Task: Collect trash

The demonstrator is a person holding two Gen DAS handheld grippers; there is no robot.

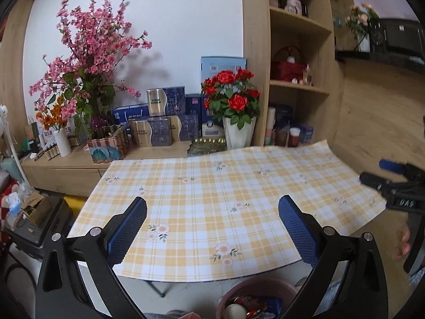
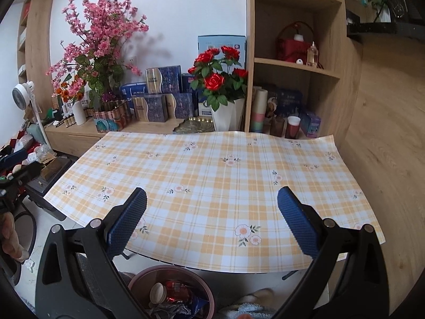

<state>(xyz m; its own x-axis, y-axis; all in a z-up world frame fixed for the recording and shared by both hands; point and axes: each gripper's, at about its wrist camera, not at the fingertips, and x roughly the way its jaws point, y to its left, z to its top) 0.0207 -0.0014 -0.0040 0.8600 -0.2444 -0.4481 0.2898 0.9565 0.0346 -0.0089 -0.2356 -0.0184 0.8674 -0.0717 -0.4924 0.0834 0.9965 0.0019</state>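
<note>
A pinkish-brown round bin (image 2: 170, 292) stands on the floor below the table's near edge, with a red wrapper, a pale round lid and crumpled dark packaging inside; the left wrist view shows the bin (image 1: 255, 295) too. My left gripper (image 1: 212, 228) hovers open over the near part of the yellow checked tablecloth (image 1: 212, 186), nothing between its blue pads. My right gripper (image 2: 212, 223) is open as well, above the same tablecloth (image 2: 212, 164) and empty. The right gripper (image 1: 393, 183) also shows at the right edge of the left view, held by a hand.
Behind the table a low wooden sideboard (image 2: 79, 133) carries a pink blossom arrangement (image 2: 98, 40), blue gift boxes (image 2: 162, 93) and a white vase of red roses (image 2: 220, 79). A wooden shelf unit (image 2: 297, 66) holds cups and jars. A fan (image 2: 22, 93) and clutter stand left.
</note>
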